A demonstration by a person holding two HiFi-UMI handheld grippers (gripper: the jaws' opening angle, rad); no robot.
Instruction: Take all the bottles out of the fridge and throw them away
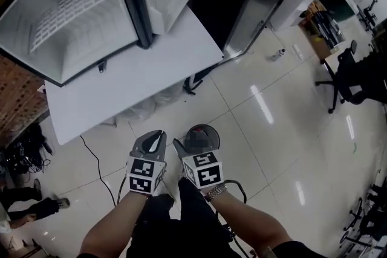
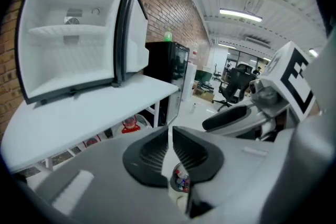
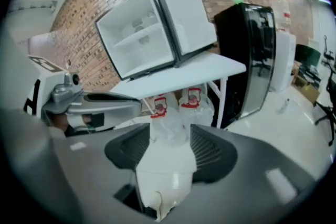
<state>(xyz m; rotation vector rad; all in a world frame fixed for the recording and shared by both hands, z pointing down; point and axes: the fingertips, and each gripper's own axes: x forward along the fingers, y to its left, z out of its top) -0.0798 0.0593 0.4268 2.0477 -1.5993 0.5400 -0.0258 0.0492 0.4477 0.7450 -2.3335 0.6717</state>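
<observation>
The white fridge (image 1: 72,15) stands open on the white table (image 1: 133,75), and its shelves show no bottles. Both grippers hang side by side over a round dark bin (image 1: 208,130) on the floor. My right gripper (image 3: 170,136) is shut on a white bottle (image 3: 165,165) with a crumpled clear top, which points away between the ribbed pads. In the head view the right gripper (image 1: 181,148) hides that bottle. My left gripper (image 2: 170,136) is shut with nothing between its pads; it is just left of the right one (image 1: 154,141).
Clear bags with red labels (image 3: 178,102) lie under the table. A black cabinet (image 3: 252,55) stands to the table's right. A small bottle (image 1: 278,54) lies on the tiled floor, a cable (image 1: 97,166) runs left of the bin, and office chairs (image 1: 351,78) stand at right.
</observation>
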